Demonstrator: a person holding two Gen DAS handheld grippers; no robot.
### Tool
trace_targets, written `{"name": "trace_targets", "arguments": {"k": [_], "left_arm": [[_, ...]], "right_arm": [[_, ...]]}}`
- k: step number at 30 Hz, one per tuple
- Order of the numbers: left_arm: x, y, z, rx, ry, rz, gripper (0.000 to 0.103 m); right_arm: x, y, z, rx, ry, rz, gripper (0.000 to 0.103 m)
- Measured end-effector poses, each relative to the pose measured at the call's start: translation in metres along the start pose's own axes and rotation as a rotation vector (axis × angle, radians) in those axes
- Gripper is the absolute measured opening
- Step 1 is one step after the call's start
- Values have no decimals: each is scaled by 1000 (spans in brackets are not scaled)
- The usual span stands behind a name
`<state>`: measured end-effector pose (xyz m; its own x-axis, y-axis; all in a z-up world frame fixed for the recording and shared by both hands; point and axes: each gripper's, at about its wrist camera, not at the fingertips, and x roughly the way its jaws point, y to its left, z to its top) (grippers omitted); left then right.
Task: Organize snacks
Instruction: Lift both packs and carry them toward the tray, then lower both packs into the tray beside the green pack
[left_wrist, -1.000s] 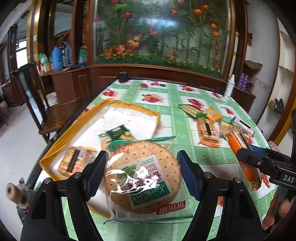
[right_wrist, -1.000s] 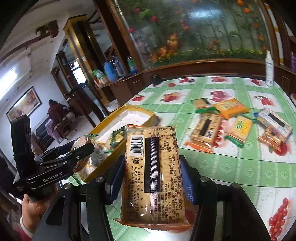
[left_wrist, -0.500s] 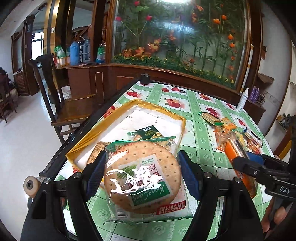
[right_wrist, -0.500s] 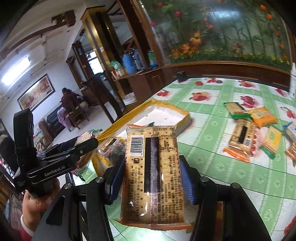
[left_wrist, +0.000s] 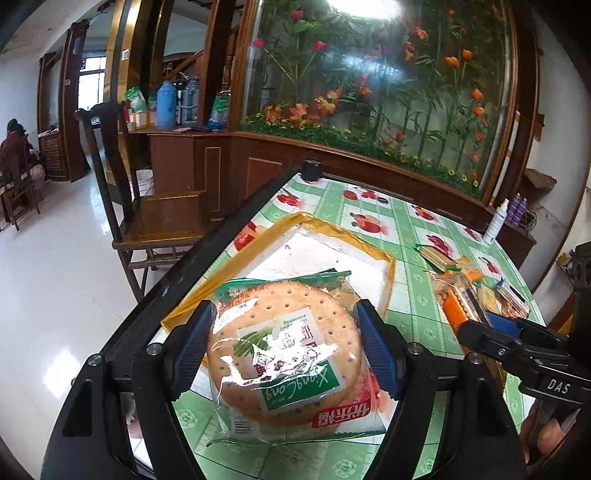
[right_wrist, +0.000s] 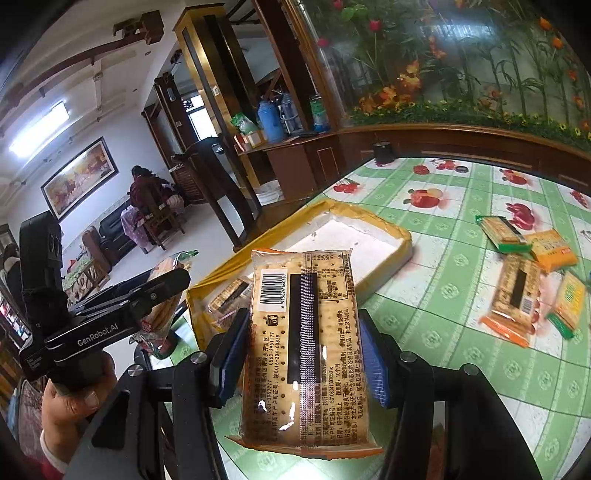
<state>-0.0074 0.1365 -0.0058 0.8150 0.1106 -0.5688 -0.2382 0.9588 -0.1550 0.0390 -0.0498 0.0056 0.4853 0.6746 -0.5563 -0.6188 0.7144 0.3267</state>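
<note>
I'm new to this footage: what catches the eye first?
A round biscuit pack clamped in the left gripper and a long cracker pack clamped in the right gripper, both above a green fruit-print table. Beyond them lies a yellow-rimmed tray.

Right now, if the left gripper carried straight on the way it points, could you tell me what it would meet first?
Probably the yellow-rimmed tray. The left gripper, shut on the round biscuit pack, points down over the tray's white floor. Depth is hard to judge.
</note>
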Motion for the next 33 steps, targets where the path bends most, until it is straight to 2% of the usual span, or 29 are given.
{"name": "trace_targets", "arguments": {"k": [20, 33], "left_arm": [[28, 30, 5, -41, 32, 71, 76], [39, 21, 15, -8, 25, 87, 76]], "right_arm": [[41, 11, 27, -21, -12, 27, 57], [63, 9, 42, -18, -20, 48, 57]]}}
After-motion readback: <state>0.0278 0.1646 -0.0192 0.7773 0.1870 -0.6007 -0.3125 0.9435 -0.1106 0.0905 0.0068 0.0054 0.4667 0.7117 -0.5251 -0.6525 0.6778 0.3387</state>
